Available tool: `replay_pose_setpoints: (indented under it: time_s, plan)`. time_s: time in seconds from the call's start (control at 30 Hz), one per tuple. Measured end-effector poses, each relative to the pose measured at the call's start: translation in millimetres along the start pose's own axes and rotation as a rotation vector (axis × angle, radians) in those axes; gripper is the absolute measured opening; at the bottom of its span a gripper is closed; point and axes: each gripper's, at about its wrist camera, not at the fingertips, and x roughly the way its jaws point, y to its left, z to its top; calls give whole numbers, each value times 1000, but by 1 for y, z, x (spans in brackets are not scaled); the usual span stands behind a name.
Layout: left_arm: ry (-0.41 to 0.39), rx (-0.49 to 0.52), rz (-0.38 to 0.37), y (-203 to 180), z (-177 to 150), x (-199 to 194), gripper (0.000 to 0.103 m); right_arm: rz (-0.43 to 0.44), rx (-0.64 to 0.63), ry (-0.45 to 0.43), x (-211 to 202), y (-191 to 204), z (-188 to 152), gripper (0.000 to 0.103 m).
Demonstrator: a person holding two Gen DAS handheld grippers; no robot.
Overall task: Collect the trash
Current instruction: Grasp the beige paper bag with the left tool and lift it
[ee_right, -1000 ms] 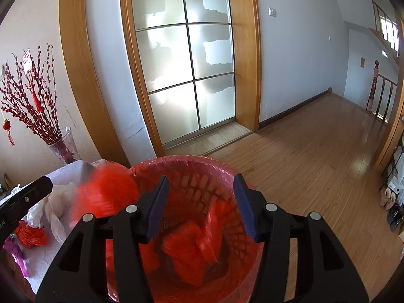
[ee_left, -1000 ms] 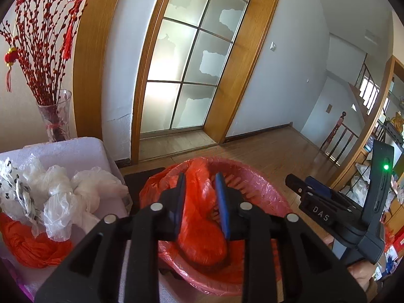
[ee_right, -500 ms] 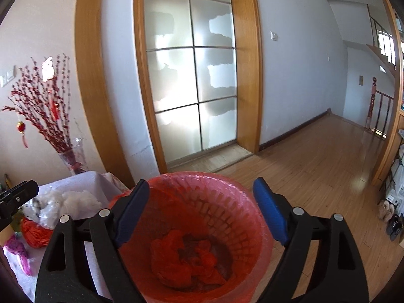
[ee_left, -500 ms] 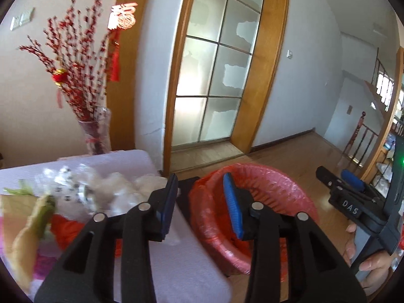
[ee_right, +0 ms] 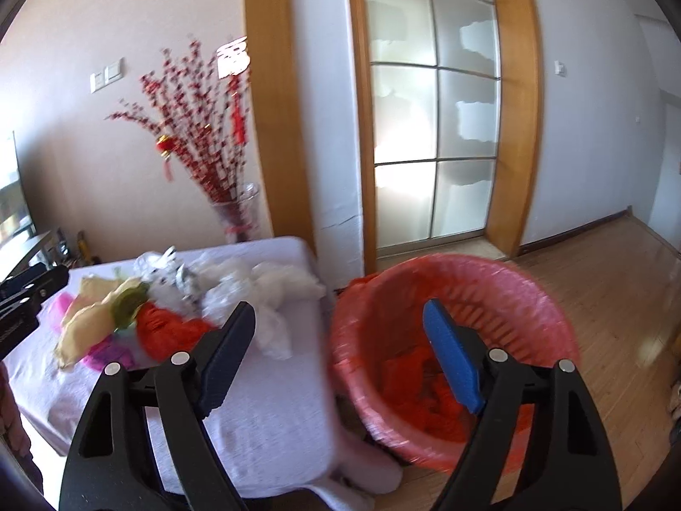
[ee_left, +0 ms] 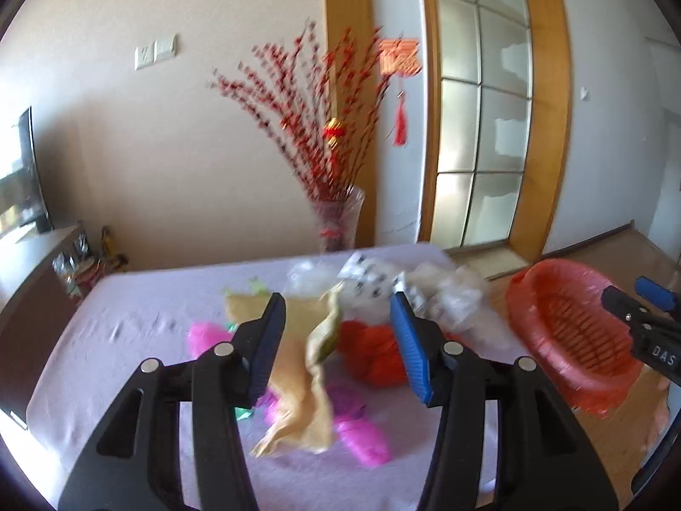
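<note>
A pile of trash lies on a table with a lilac cloth (ee_left: 140,328): a tan paper bag (ee_left: 302,383), a red plastic bag (ee_left: 370,353), pink scraps (ee_left: 361,438) and white plastic bags (ee_left: 442,289). My left gripper (ee_left: 338,343) is open and empty, above the tan bag. A red bin with a red liner (ee_right: 451,340) stands on the floor right of the table, with red bags inside. My right gripper (ee_right: 340,353) is open and empty, between the table's edge and the bin. The pile shows in the right wrist view too, with the white bags (ee_right: 264,294) nearest.
A glass vase of red blossom branches (ee_left: 336,221) stands behind the table by the wall. A frosted glass door in a wooden frame (ee_right: 430,127) is behind the bin. A dark cabinet with a TV (ee_left: 25,264) is to the left. Wooden floor (ee_right: 617,281) lies to the right.
Both grippers swung left from the bin toward the table. The left gripper let go of the red bag, which now lies in the bin, and opened wider. The right gripper also opened wider.
</note>
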Motion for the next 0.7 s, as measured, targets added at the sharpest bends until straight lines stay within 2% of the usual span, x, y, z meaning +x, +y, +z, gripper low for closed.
replay_pose_setpoints:
  time_s: [0.07, 0.23, 0.37, 0.43, 0.53, 0.7]
  plan:
    - [50, -10, 4, 10, -8, 7, 51, 25, -16, 33, 7, 12, -7, 79]
    - [103, 18, 34, 11, -21, 18, 48, 55, -33, 84, 14, 31, -21, 77]
    - [147, 30, 59, 14, -32, 28, 34, 69, -28, 104, 16, 34, -24, 77]
    - [179, 24, 52, 16, -37, 34, 15, 74, -25, 107, 15, 34, -26, 77]
    - [200, 7, 29, 21, -39, 38, 4, 79, -27, 111, 15, 36, -27, 77]
    - [150, -21, -32, 29, -34, 24, 3, 89, -29, 109, 15, 39, -26, 77]
